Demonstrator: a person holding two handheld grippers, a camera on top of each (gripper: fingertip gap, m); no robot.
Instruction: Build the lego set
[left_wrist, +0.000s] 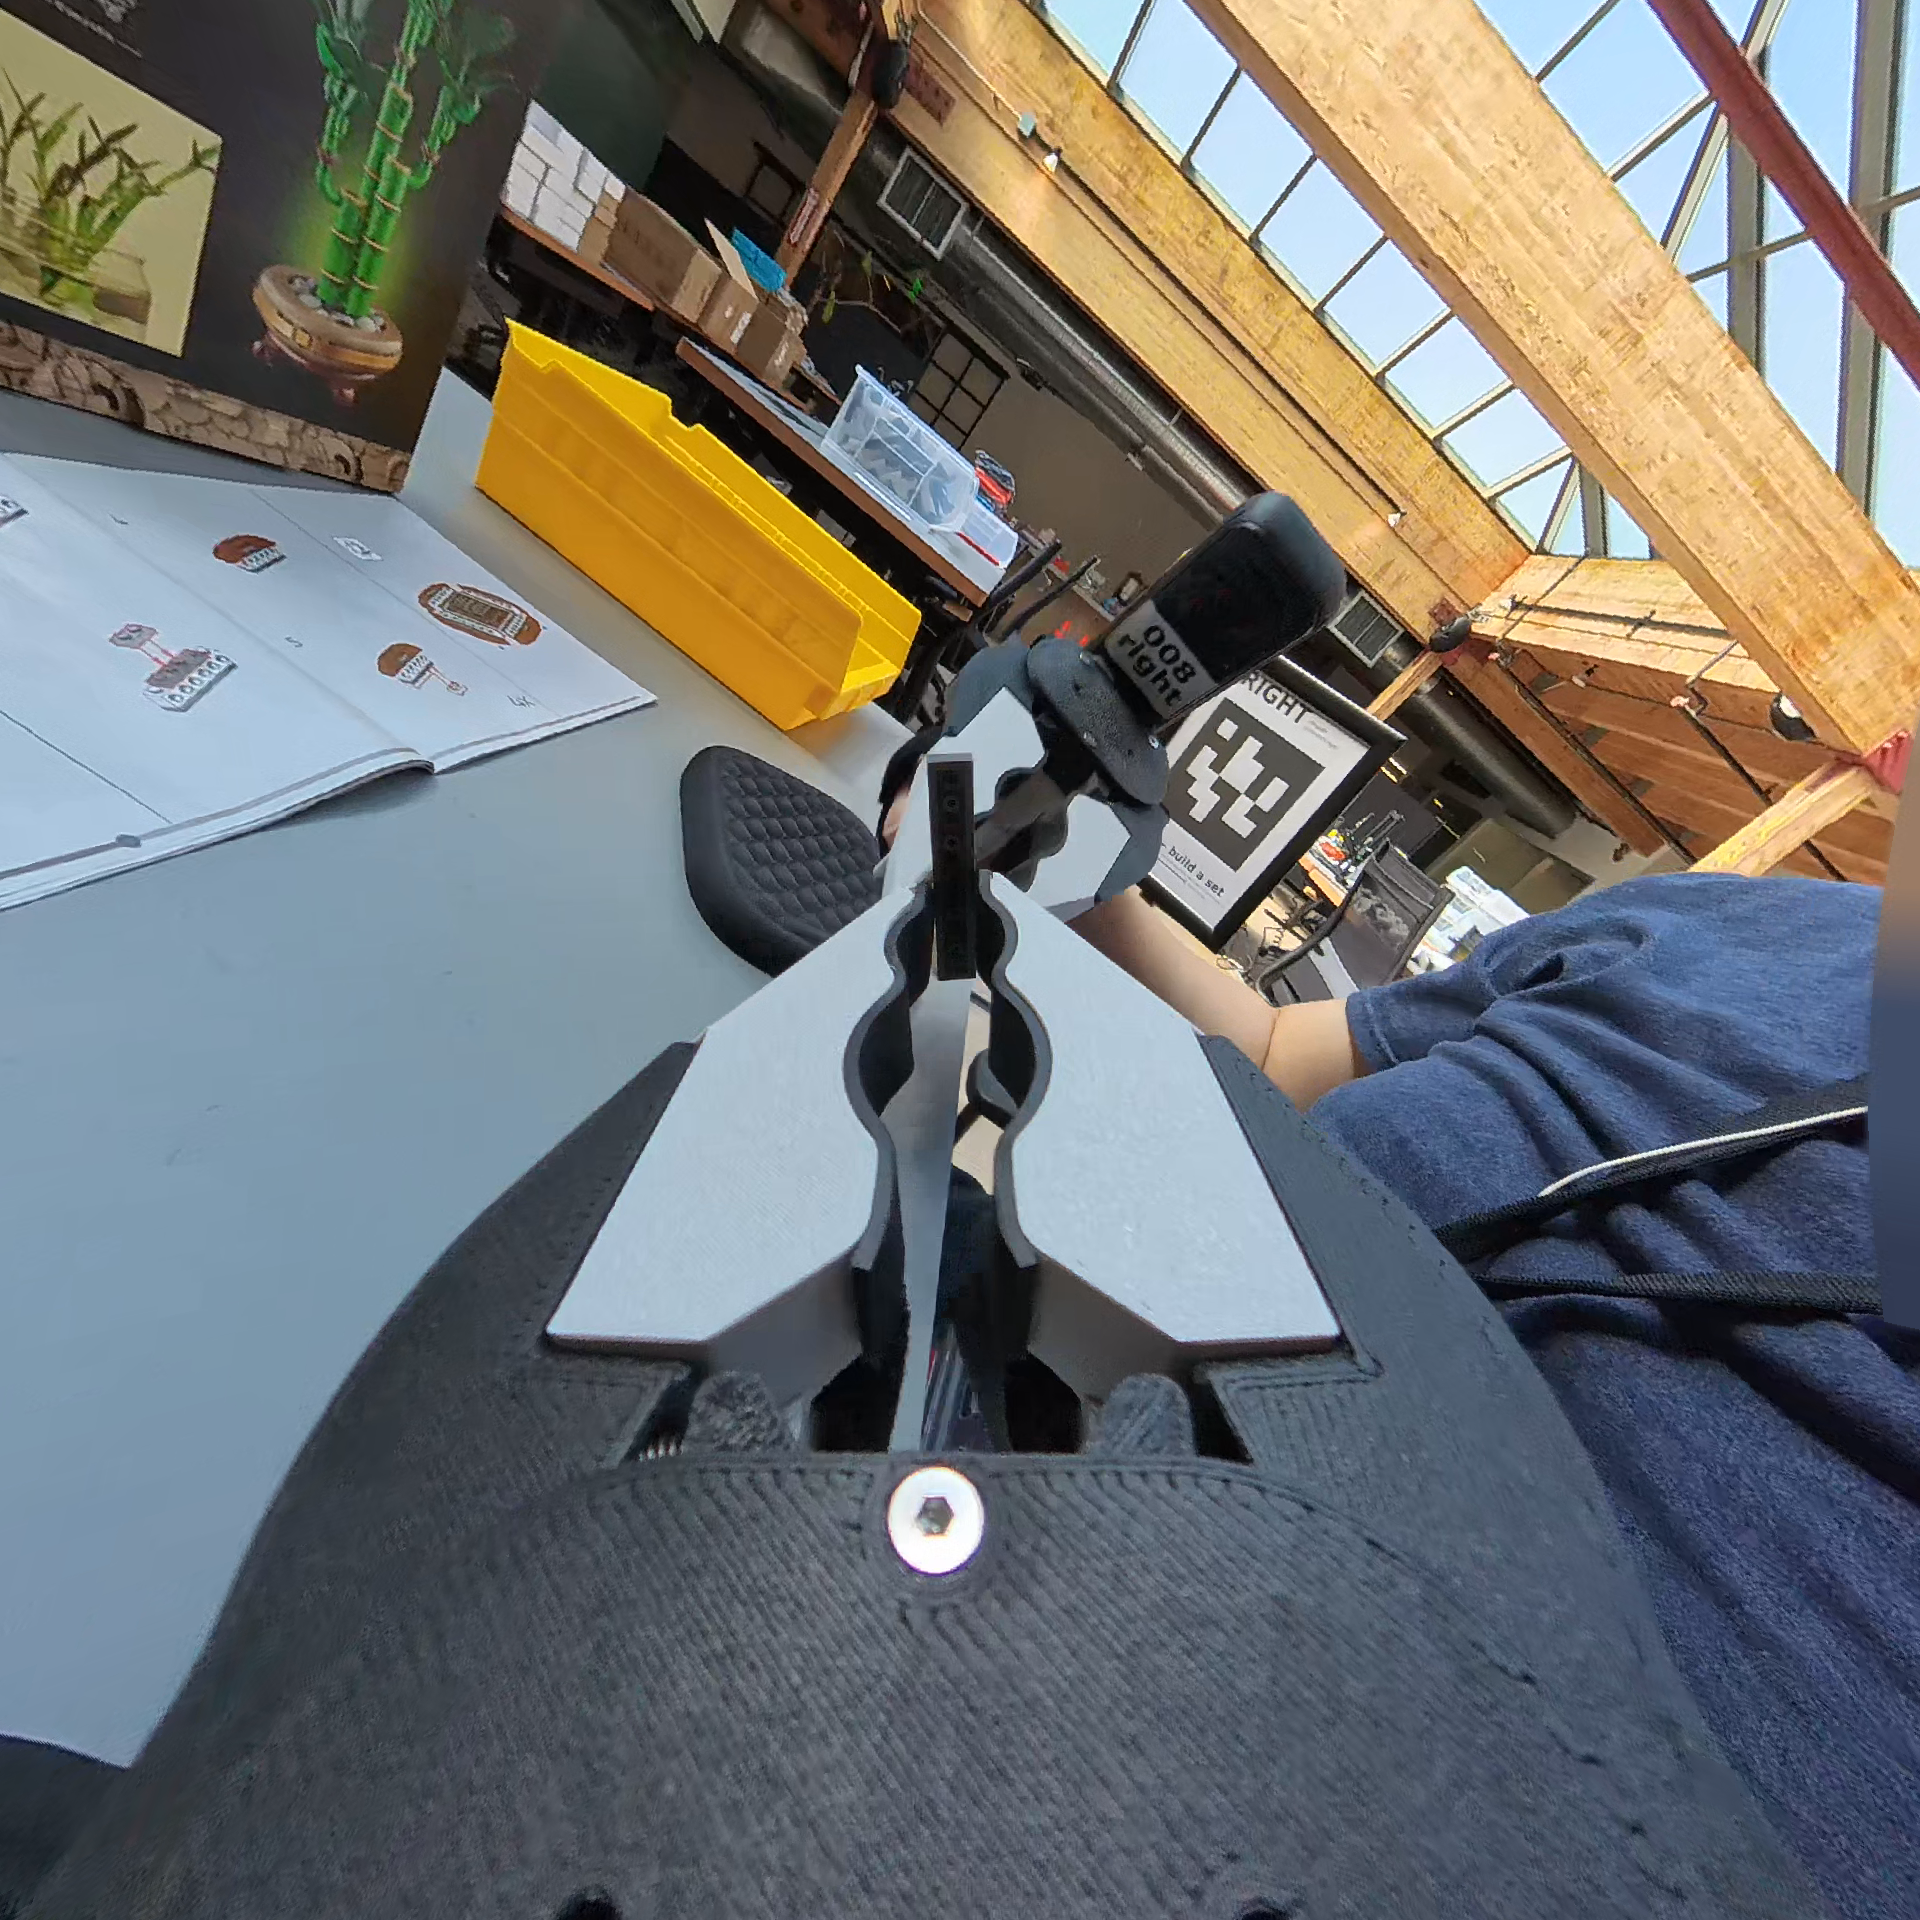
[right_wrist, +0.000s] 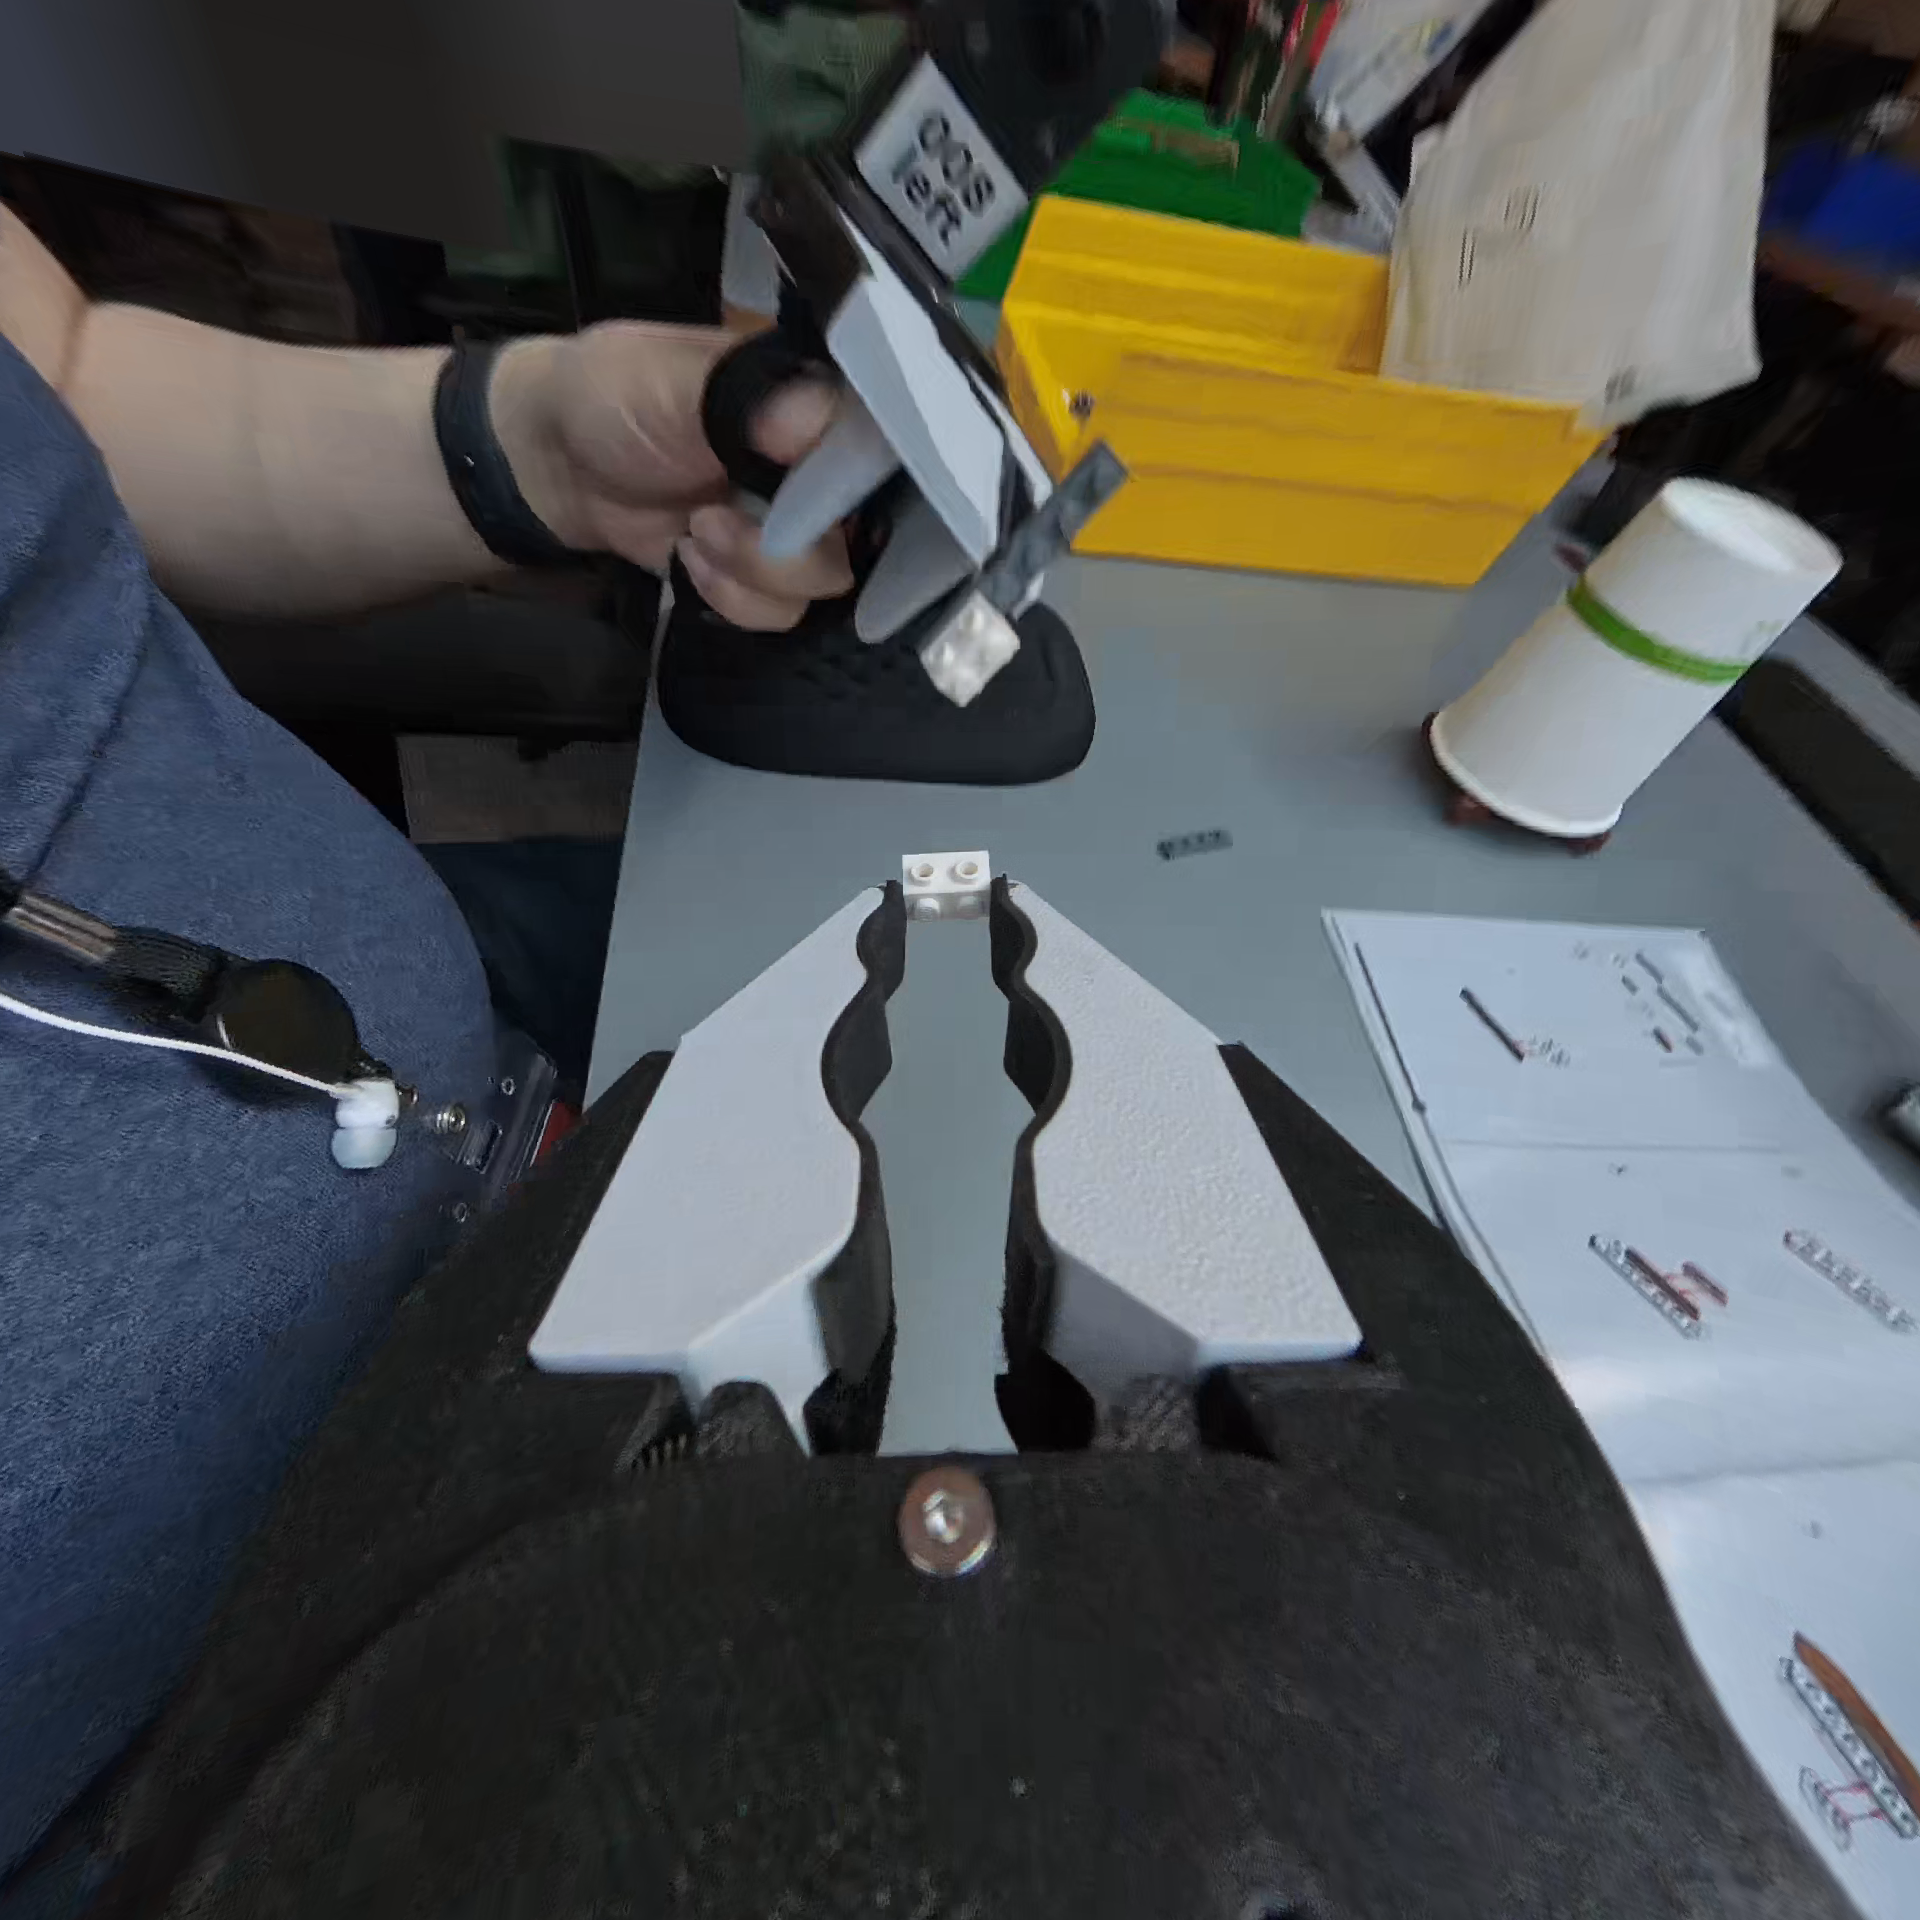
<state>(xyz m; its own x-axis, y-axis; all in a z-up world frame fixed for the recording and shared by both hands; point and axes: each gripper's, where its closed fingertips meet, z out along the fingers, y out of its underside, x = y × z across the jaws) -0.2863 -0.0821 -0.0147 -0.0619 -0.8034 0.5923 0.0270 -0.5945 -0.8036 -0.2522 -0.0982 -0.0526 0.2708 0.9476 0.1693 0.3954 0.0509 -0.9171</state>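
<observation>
The left gripper (left_wrist: 951, 914) is pinching a dark plate (right_wrist: 1049, 530) with a white brick (right_wrist: 968, 649) attached (above the table (right_wrist: 1247, 727)), while the right gripper (right_wrist: 945, 896) is gripping a small white brick (right_wrist: 945, 883) at its tips.

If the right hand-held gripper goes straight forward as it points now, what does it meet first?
Probably the black textured pad lying on the grey table, below the left hand-held gripper. The right hand-held gripper holds a white brick; depth is unclear.
</observation>
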